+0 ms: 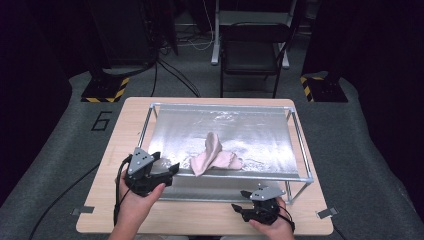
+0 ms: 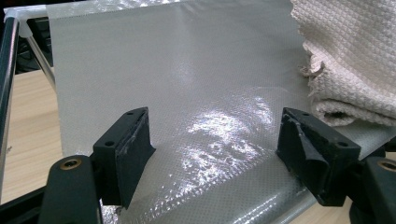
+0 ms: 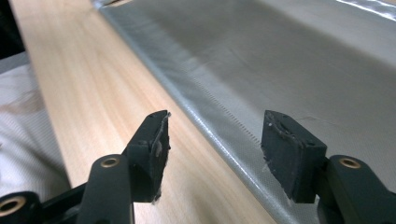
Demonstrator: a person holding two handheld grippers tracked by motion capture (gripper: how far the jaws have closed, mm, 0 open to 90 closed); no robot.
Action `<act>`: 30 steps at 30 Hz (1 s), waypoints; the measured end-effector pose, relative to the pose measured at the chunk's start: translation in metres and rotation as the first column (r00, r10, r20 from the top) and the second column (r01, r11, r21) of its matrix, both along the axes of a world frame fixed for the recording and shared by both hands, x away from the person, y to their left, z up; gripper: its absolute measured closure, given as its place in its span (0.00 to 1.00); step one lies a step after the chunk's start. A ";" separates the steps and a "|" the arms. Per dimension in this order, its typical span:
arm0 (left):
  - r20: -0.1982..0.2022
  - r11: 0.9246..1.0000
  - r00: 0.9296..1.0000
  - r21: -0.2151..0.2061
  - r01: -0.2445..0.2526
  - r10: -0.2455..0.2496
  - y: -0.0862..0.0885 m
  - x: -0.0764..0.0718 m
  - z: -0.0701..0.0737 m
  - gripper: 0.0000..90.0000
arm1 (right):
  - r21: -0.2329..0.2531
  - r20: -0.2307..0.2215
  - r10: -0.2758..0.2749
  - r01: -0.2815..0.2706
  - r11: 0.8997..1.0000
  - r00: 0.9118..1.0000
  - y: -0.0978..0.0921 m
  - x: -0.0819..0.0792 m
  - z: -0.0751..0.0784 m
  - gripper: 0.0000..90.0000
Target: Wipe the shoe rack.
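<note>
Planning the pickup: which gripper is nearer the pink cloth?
Left. The left gripper is open just left of the pink cloth; the right gripper is open at the table's near edge, farther off.

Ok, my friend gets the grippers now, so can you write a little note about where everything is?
Left gripper: open and empty, at the near left edge of the silver sheet, a little left of the cloth.
Right gripper: open and empty, low over the wooden table at the frame's near right corner.
Pink cloth: crumpled on the sheet near its front edge, one end sticking up, with a frayed edge seen in the left gripper view.
Done: nothing held yet.
Left: probably grab the cloth, likely with the left gripper as it's closer.
</note>
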State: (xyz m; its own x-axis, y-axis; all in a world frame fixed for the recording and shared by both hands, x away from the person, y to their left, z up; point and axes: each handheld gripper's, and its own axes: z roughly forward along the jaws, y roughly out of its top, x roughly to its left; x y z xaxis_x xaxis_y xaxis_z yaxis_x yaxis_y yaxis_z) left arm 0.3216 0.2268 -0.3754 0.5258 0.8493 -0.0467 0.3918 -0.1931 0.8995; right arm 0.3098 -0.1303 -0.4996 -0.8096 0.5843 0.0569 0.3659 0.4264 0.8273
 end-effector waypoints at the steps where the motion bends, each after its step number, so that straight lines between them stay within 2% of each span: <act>1: 0.002 1.000 1.000 0.002 0.003 -0.003 0.000 0.000 0.000 0.28 | -0.007 -0.004 0.023 -0.023 1.000 1.000 -0.001 0.001 0.001 0.47; 2: 0.001 1.000 1.000 0.003 0.003 -0.003 0.000 0.000 0.000 0.28 | -0.048 0.015 0.057 -0.057 0.997 0.998 -0.003 0.003 0.001 0.48; 3: 0.003 1.000 1.000 0.002 0.002 -0.002 0.000 0.000 0.000 0.28 | -0.046 0.008 0.062 -0.061 0.997 0.998 -0.002 0.002 0.003 0.48; 4: 0.003 1.000 1.000 0.002 0.002 -0.002 0.000 0.000 0.000 0.28 | -0.028 -0.019 0.069 -0.070 0.997 0.997 -0.001 -0.001 0.004 0.48; 5: 0.002 1.000 1.000 0.001 0.002 -0.002 0.000 0.000 0.000 0.28 | -0.055 -0.011 0.085 -0.086 0.995 0.996 -0.002 -0.001 0.006 0.48; 6: 0.001 1.000 1.000 0.001 0.002 -0.002 0.000 0.000 0.000 0.28 | -0.055 -0.010 0.112 -0.112 0.992 0.994 -0.003 -0.001 0.008 0.49; 7: 0.001 1.000 1.000 0.001 0.002 -0.002 0.000 0.000 0.000 0.28 | -0.027 -0.028 0.110 -0.111 0.993 0.994 -0.002 -0.004 0.010 0.49; 8: 0.000 1.000 1.000 0.001 0.002 -0.002 0.000 0.000 0.000 0.28 | -0.037 -0.020 0.111 -0.112 0.993 0.994 -0.002 -0.004 0.013 0.49; 9: 0.001 1.000 1.000 0.001 0.002 -0.002 0.000 0.000 0.000 0.28 | -0.022 -0.017 0.104 -0.104 0.994 0.994 -0.002 -0.005 0.015 0.50; 12: -0.002 1.000 1.000 -0.004 -0.001 0.001 0.000 -0.001 0.000 0.28 | -0.032 -0.029 0.140 -0.141 0.989 0.990 -0.001 -0.007 0.024 0.50; 15: 0.005 1.000 1.000 -0.001 -0.002 0.002 0.001 -0.002 0.000 0.28 | -0.038 -0.021 0.165 -0.165 0.985 0.986 0.000 -0.009 0.035 0.50; 17: 0.003 1.000 1.000 -0.003 -0.006 0.006 0.001 -0.002 0.000 0.28 | -0.023 -0.010 0.194 -0.194 0.981 0.981 0.001 -0.010 0.043 0.50; 22: 0.001 1.000 1.000 0.001 -0.001 0.001 0.001 -0.002 0.000 0.28 | -0.001 -0.031 0.228 -0.228 0.974 0.973 0.004 -0.012 0.057 0.49; 26: 0.000 1.000 1.000 0.001 0.000 0.000 0.001 -0.002 0.000 0.28 | -0.007 -0.038 0.245 -0.245 0.969 0.969 0.008 -0.015 0.071 0.50; 27: -0.003 1.000 1.000 0.002 0.001 -0.001 0.001 -0.002 0.000 0.28 | -0.020 -0.045 0.264 -0.265 0.964 0.964 0.007 -0.014 0.075 0.50; 30: -0.001 1.000 1.000 0.001 -0.001 0.001 0.001 -0.002 0.000 0.28 | -0.016 -0.052 0.268 -0.269 0.963 0.962 0.009 -0.013 0.086 0.52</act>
State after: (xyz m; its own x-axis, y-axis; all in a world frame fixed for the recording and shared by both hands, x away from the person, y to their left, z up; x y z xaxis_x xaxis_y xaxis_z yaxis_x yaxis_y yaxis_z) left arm 0.3198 0.2274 -0.3751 0.5252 0.8497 -0.0464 0.3925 -0.1935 0.8992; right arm 0.2965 -0.1217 -0.4136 -0.9334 0.3475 0.0899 0.2754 0.5327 0.8003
